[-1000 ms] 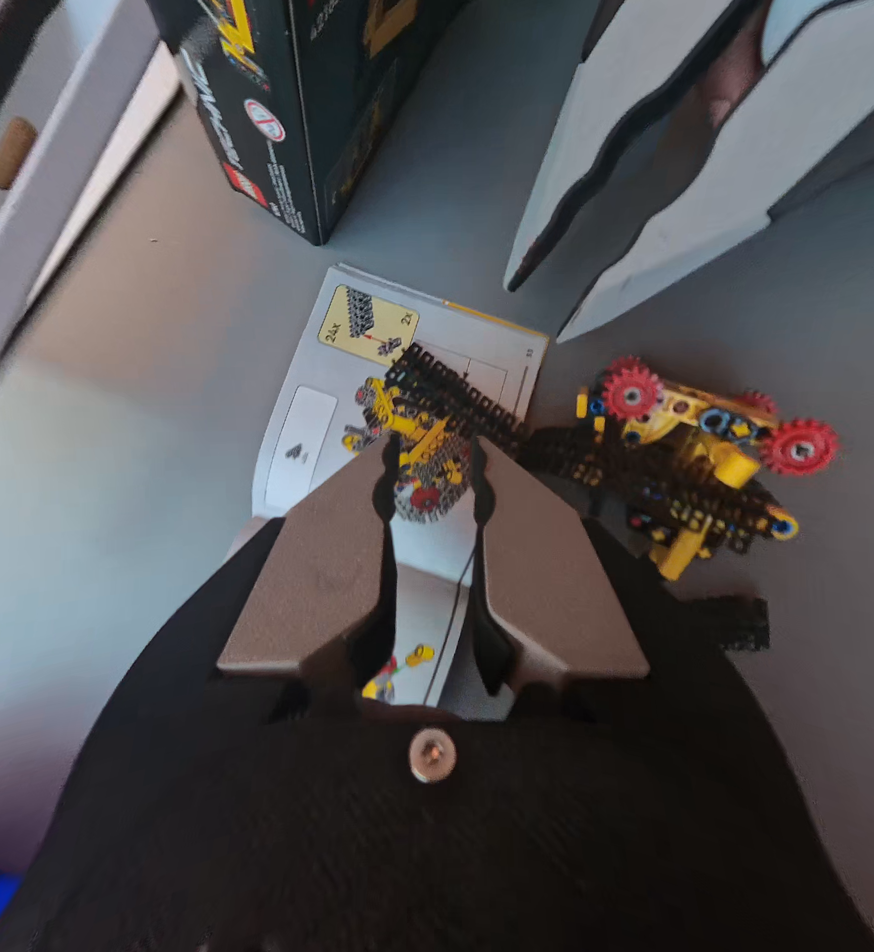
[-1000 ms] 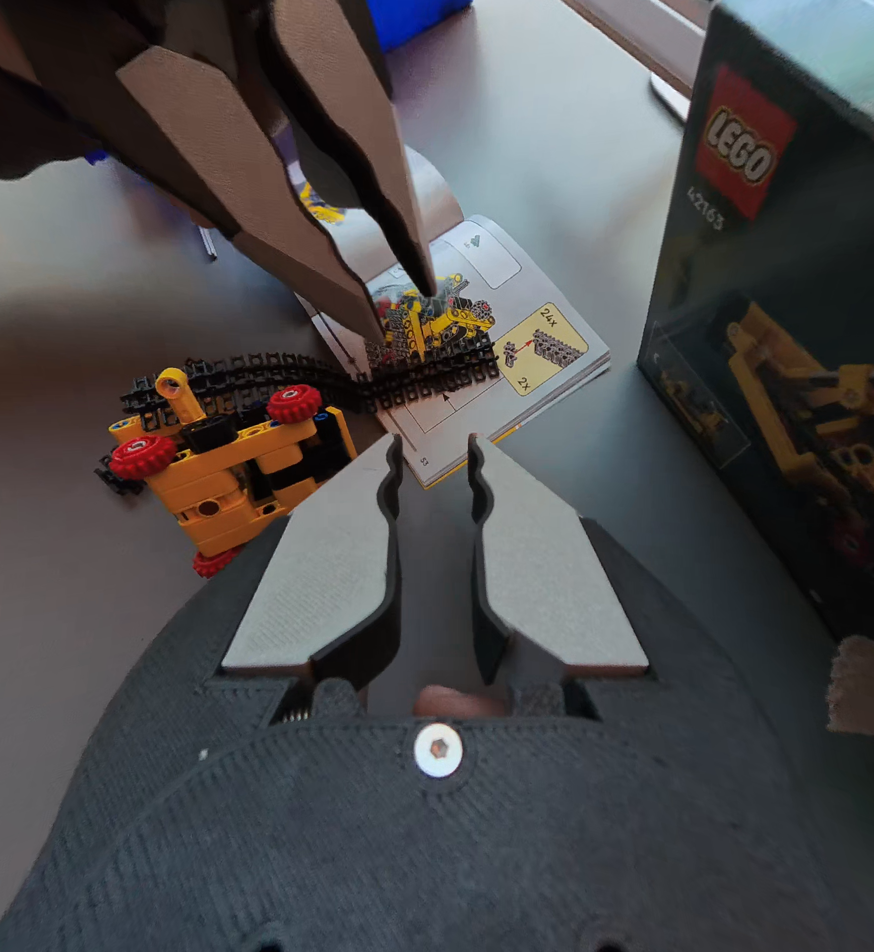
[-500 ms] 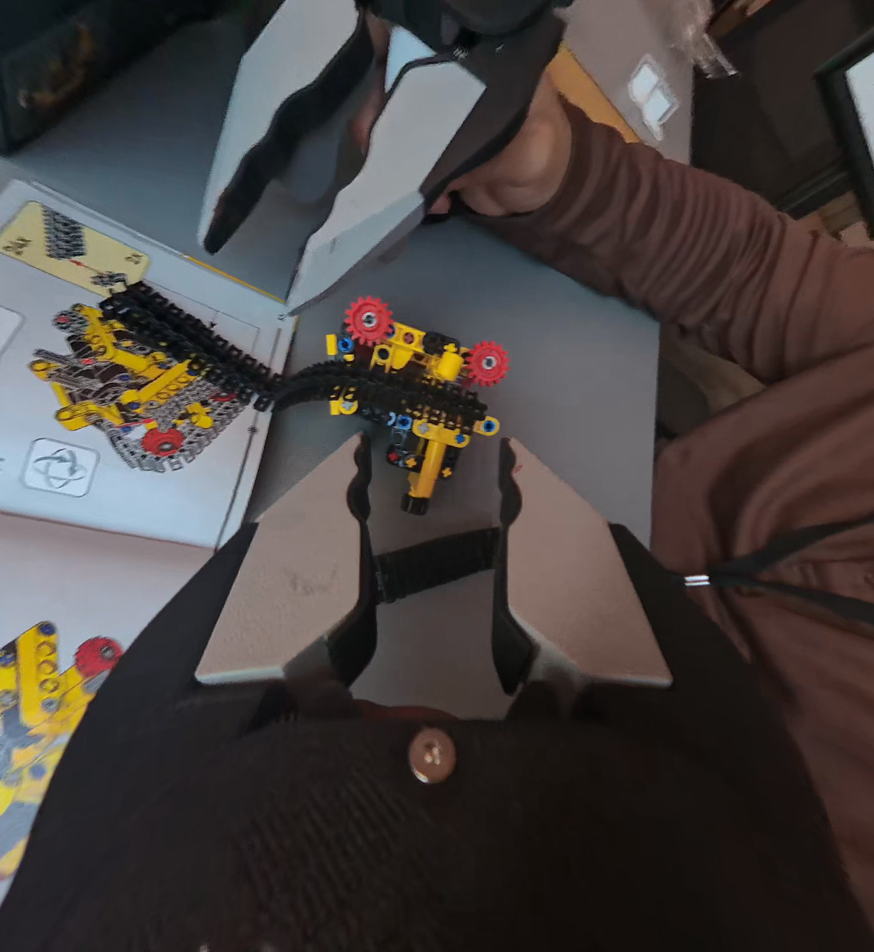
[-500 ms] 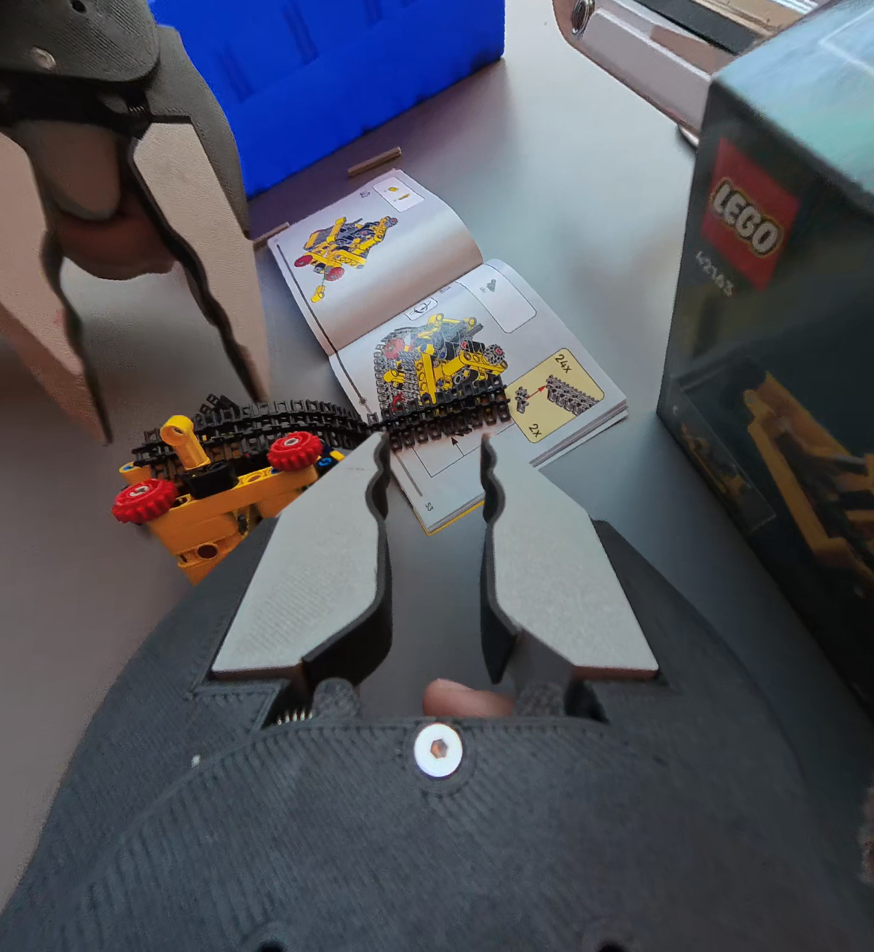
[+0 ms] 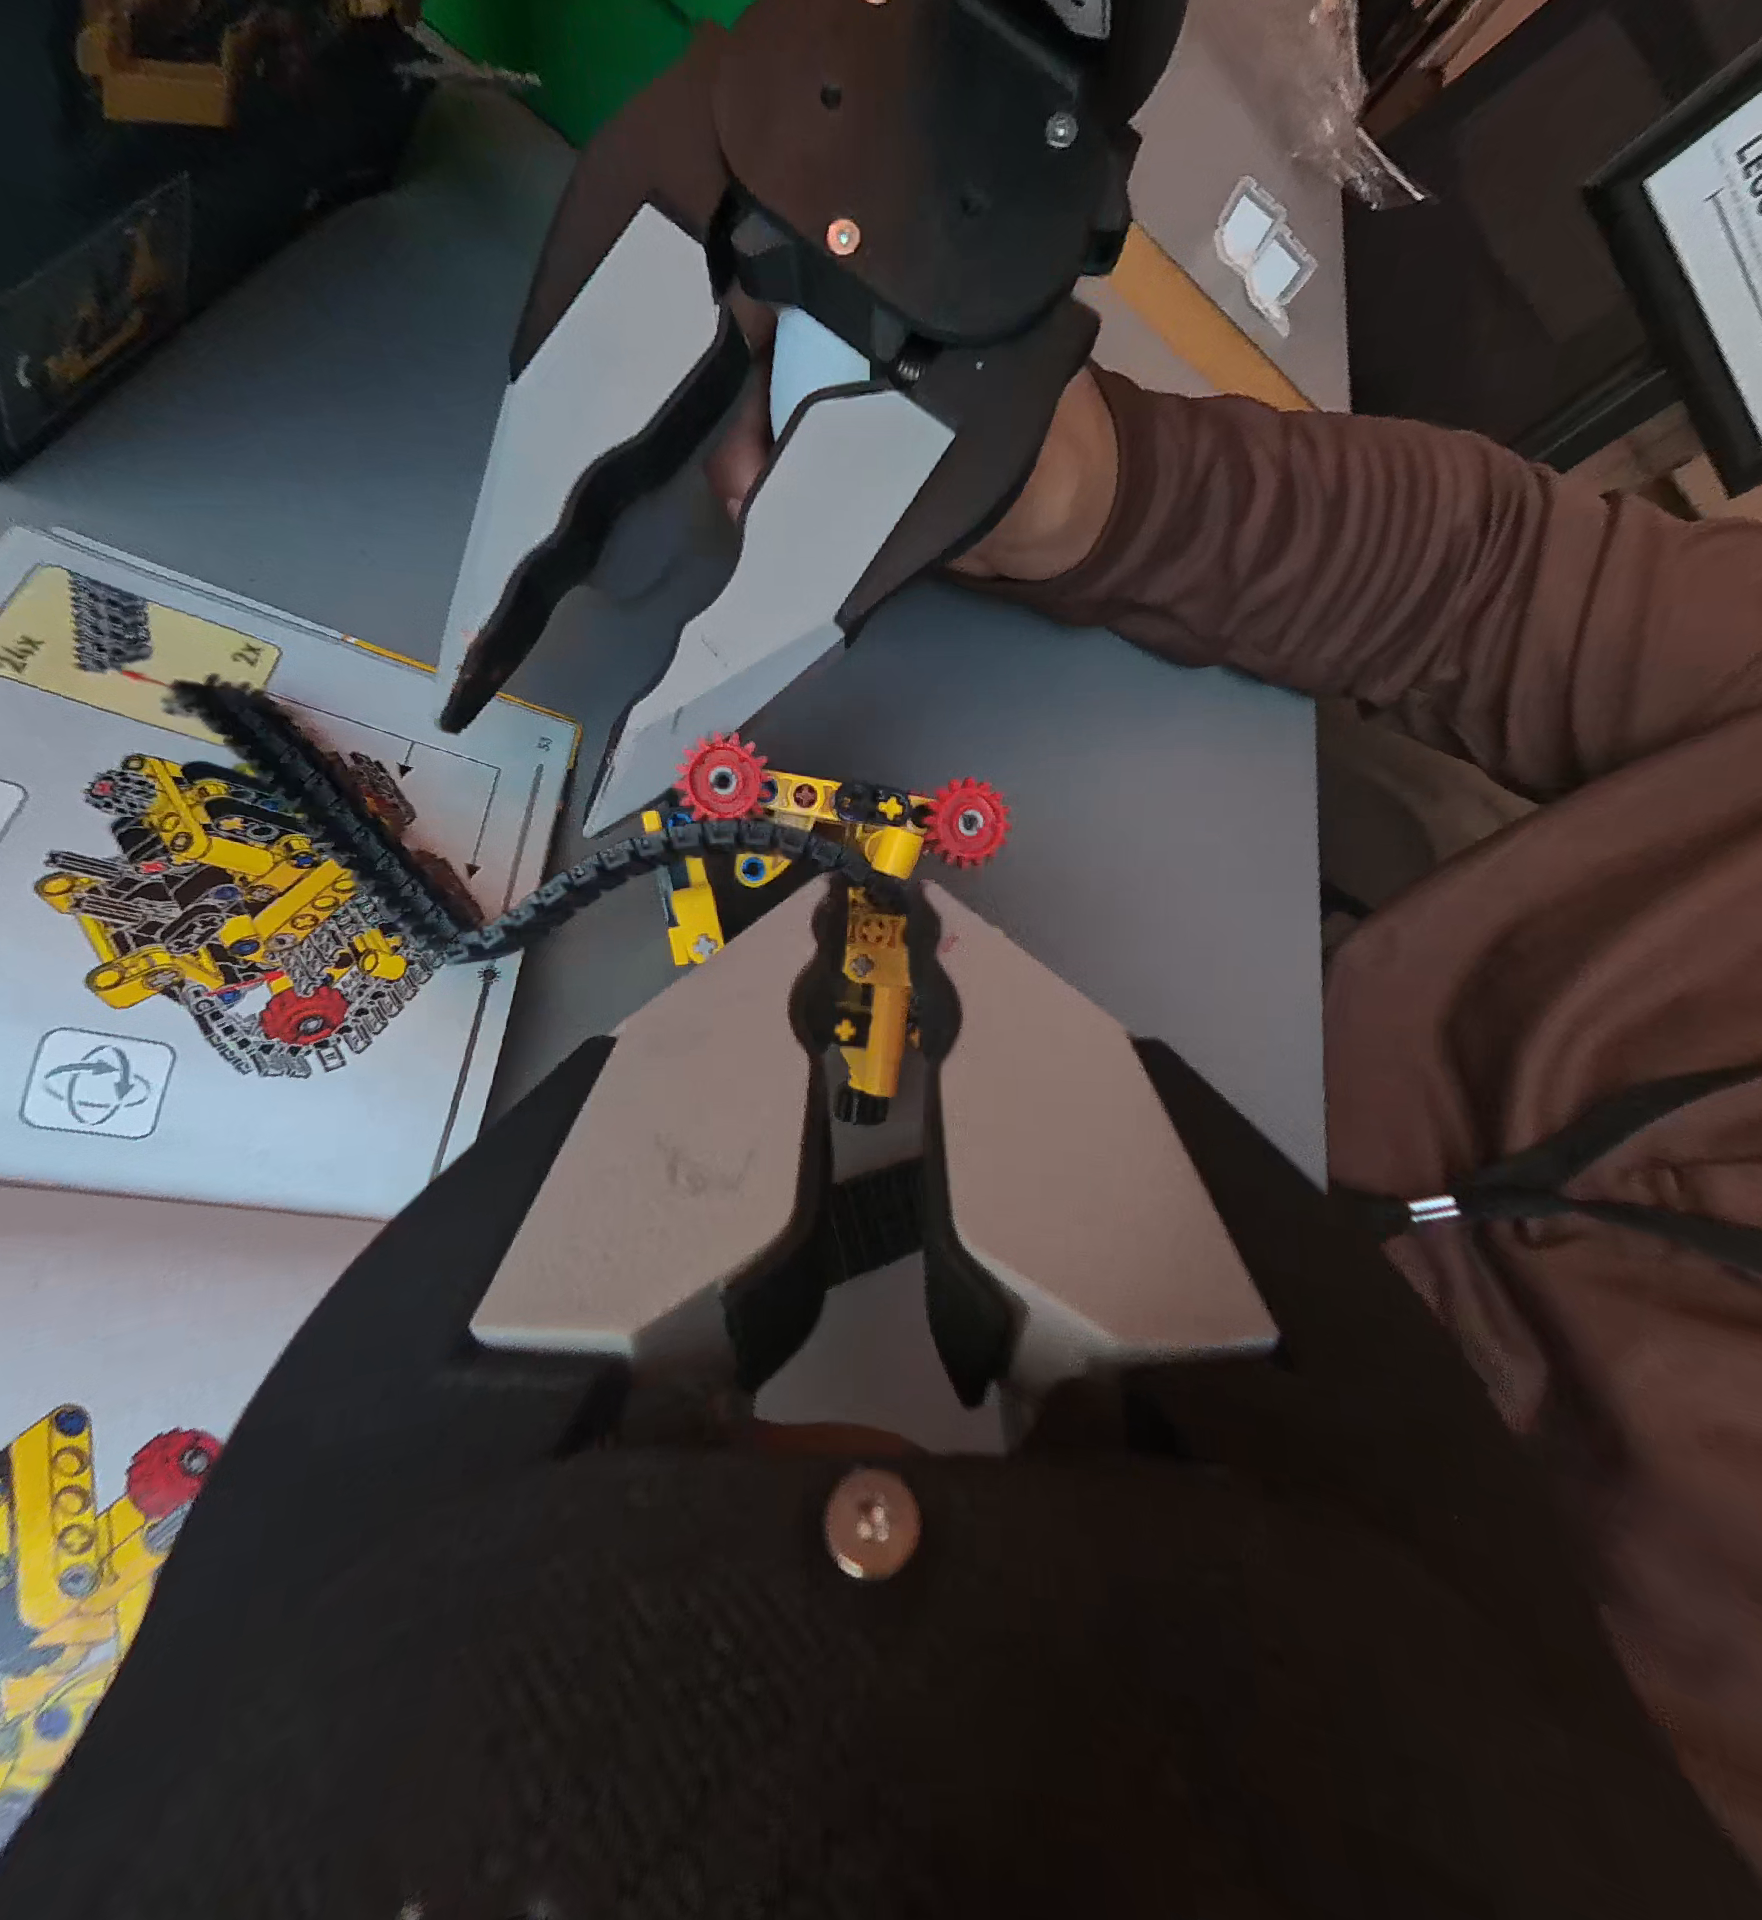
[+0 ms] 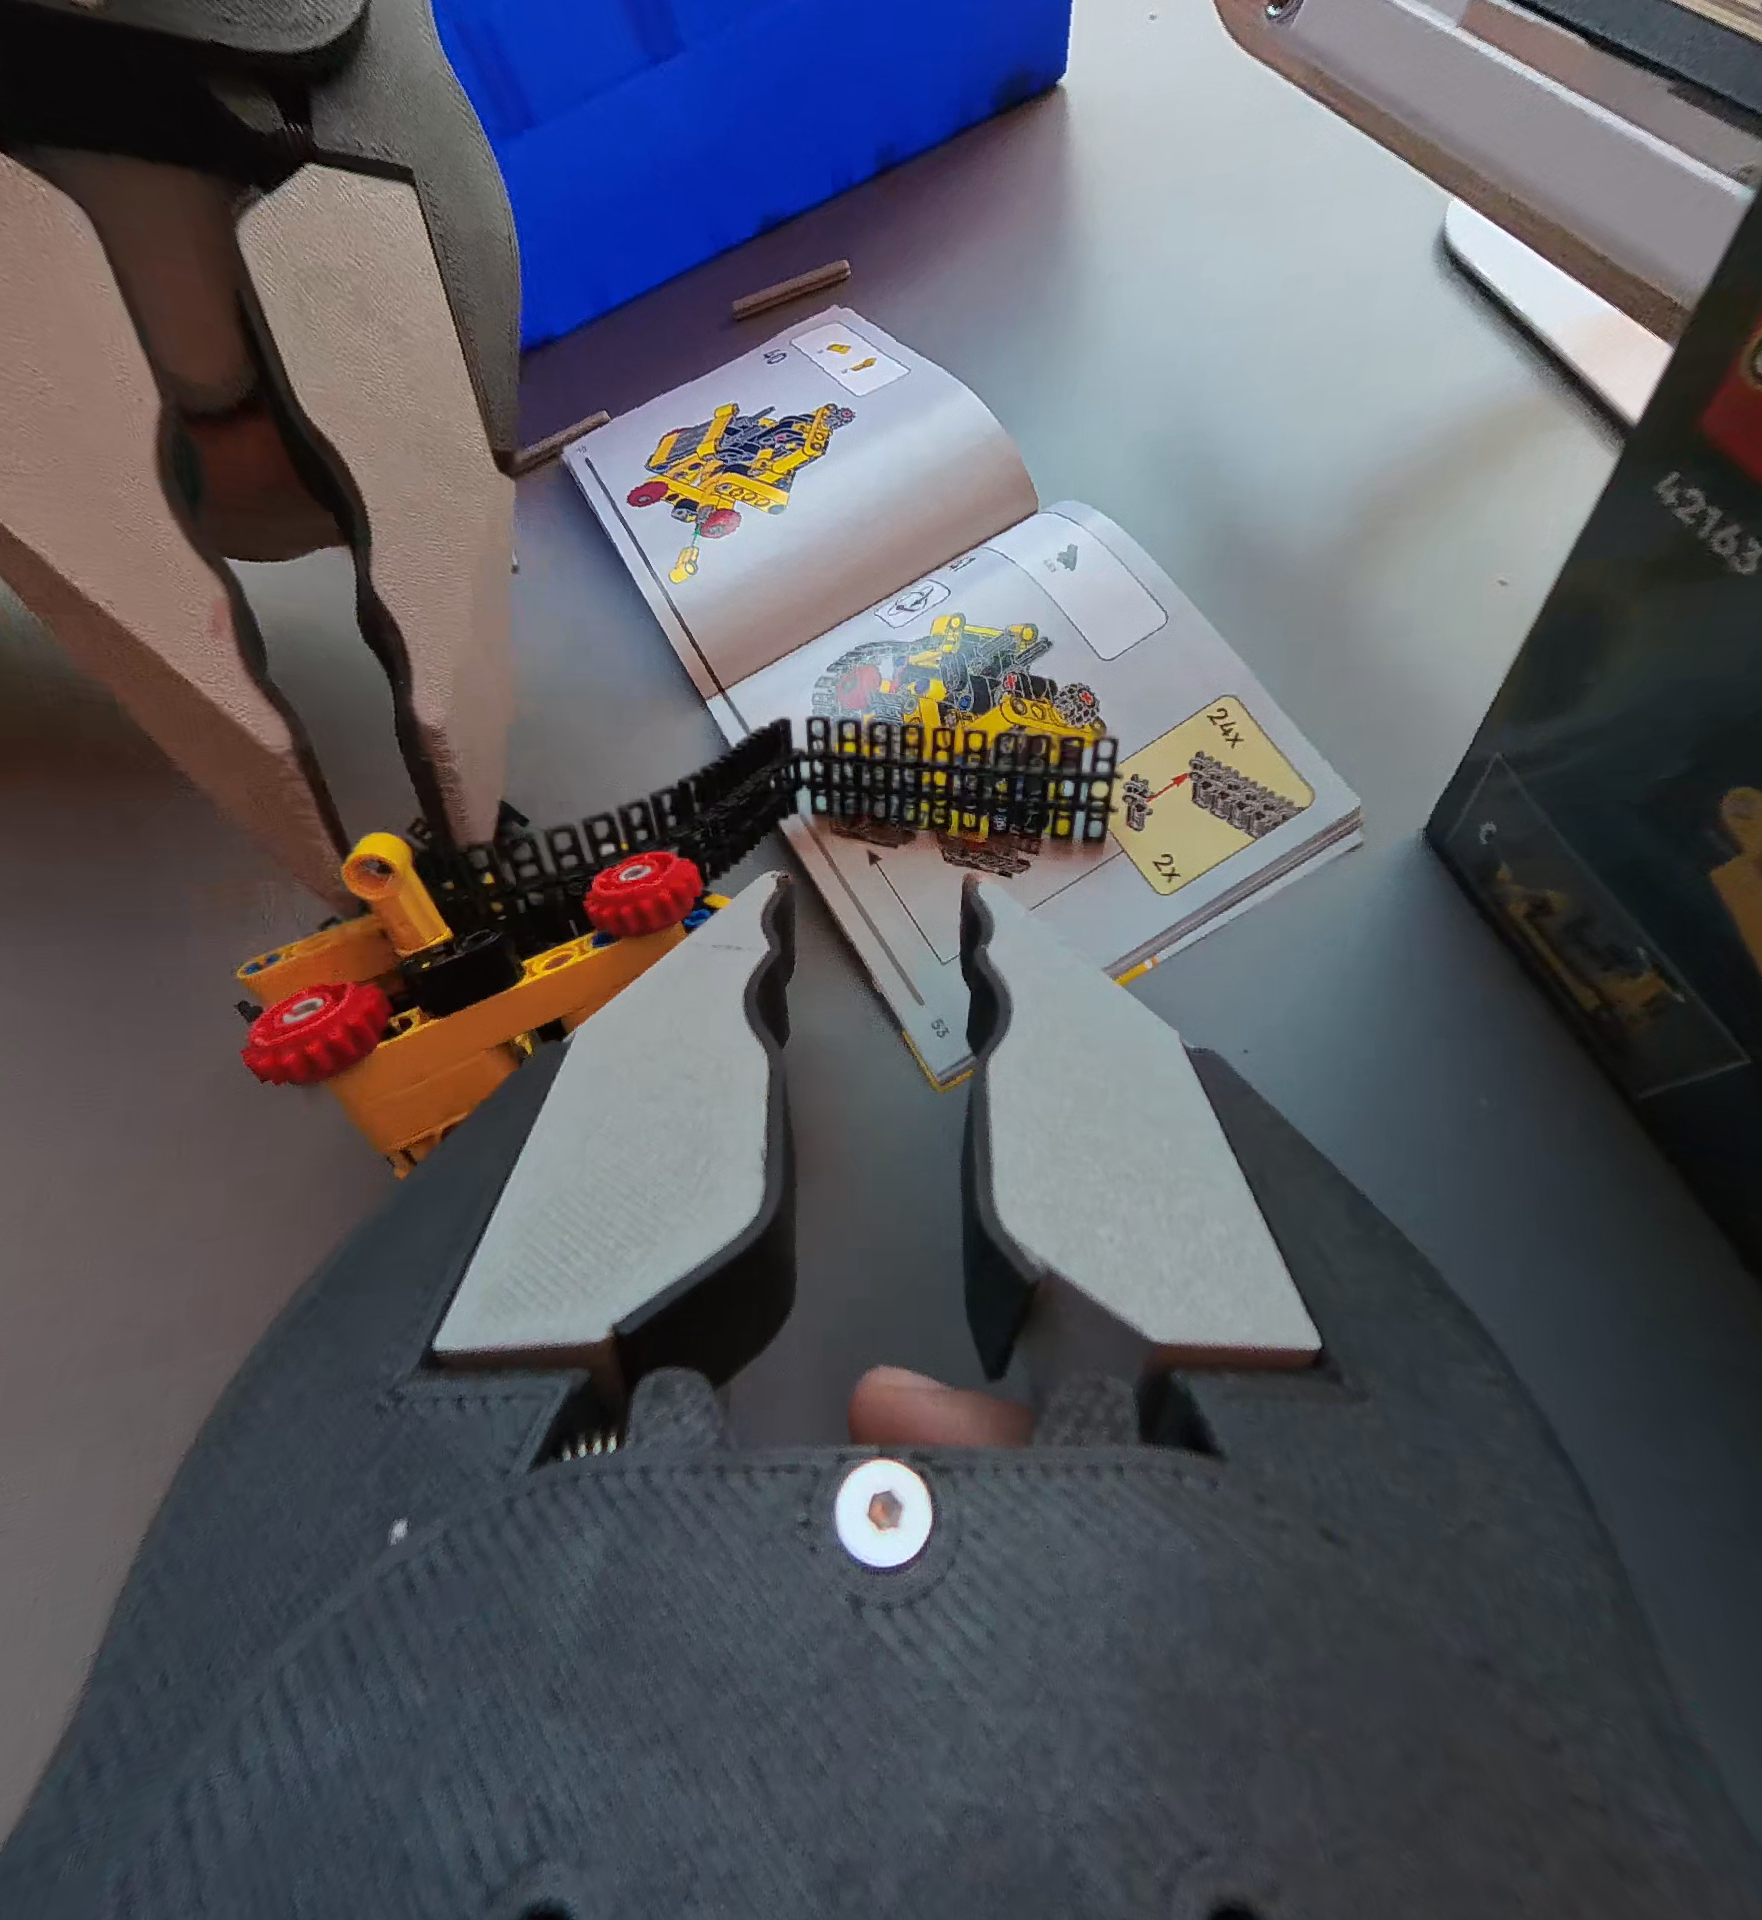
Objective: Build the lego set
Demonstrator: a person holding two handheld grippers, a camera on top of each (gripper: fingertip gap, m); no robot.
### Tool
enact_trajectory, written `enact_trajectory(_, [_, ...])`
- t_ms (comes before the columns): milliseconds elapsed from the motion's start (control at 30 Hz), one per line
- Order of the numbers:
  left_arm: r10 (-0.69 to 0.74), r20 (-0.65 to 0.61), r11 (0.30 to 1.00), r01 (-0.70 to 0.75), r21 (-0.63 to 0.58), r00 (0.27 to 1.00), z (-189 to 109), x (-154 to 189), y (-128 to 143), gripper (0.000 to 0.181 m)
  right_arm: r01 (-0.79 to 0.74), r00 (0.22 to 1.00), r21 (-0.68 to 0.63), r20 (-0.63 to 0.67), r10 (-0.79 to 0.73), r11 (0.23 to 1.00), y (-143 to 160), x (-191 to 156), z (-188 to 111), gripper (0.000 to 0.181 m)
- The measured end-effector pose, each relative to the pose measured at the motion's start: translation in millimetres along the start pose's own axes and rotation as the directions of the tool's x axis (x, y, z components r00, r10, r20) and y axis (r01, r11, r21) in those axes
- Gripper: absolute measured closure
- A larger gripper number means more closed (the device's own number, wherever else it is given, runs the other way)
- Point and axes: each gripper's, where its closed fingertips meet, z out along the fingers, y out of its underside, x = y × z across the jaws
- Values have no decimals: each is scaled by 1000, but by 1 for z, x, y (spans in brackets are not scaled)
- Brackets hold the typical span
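My left tongs (image 5: 872,914) pinch the yellow digger (image 5: 804,831) on the surface (image 5: 1064,727) so it stays put; my right tongs (image 6: 872,904) wait open and empty near its black track (image 6: 856,779)

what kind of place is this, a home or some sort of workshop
Probably a data-collection or demo station set up for building a set, not a home. A grey table holds an open instruction booklet, the dark set box and a blue bin, and a framed sign stands beside the table.

Printed writing stands on the box (image 6: 1687,727), booklet (image 6: 1012,644) and framed sign (image 5: 1750,208).
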Motion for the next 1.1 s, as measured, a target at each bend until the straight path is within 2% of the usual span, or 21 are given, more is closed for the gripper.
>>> enact_trajectory(133, [67, 59, 998, -66, -23, 996, -1, 1, 3, 181, 21, 999, -13, -45, -21, 1000, 1, 2, 2, 152])
enact_trajectory(333, [104, 73, 993, -100, -55, 992, 1, 7, 9, 181, 5, 999, 9, -44, -4, 1000, -1, 3, -1, 150])
enact_trajectory(433, [184, 156, 980, -168, -111, 971, -7, 1, 17, 172, -13, 999, 38, -38, 15, 999, -4, 5, -4, 149])
enact_trajectory(533, [254, 257, 958, -205, -201, 933, -16, -9, 25, 152, -31, 999, 67, -34, 33, 997, -7, 8, -8, 148])
enact_trajectory(600, [356, 288, 926, -293, -239, 889, -19, -9, 25, 149, -37, 999, 76, -31, 40, 996, -8, 11, -10, 146])
enact_trajectory(733, [583, 317, 811, -512, -284, 748, -13, 2, 21, 150, -54, 998, 97, -22, 57, 994, -10, 13, -13, 146])
enact_trajectory(833, [697, 342, 717, -622, -316, 630, -7, 7, 16, 153, -59, 998, 99, -21, 61, 993, -10, 13, -13, 145])
enact_trajectory(900, [733, 396, 678, -646, -351, 554, -11, 1, 11, 159, -54, 998, 101, -25, 57, 993, -10, 13, -13, 145])
enact_trajectory(933, [735, 432, 674, -630, -386, 522, -16, -9, 10, 159, -51, 998, 103, -29, 54, 993, -11, 14, -14, 145])
enact_trajectory(1033, [691, 482, 722, -551, -418, 539, -26, -40, 16, 151, -42, 998, 102, -34, 46, 994, -10, 14, -15, 145])
enact_trajectory(1100, [702, 512, 709, -552, -439, 495, -30, -59, 13, 148, -45, 999, 105, -22, 48, 993, -11, 13, -15, 143])
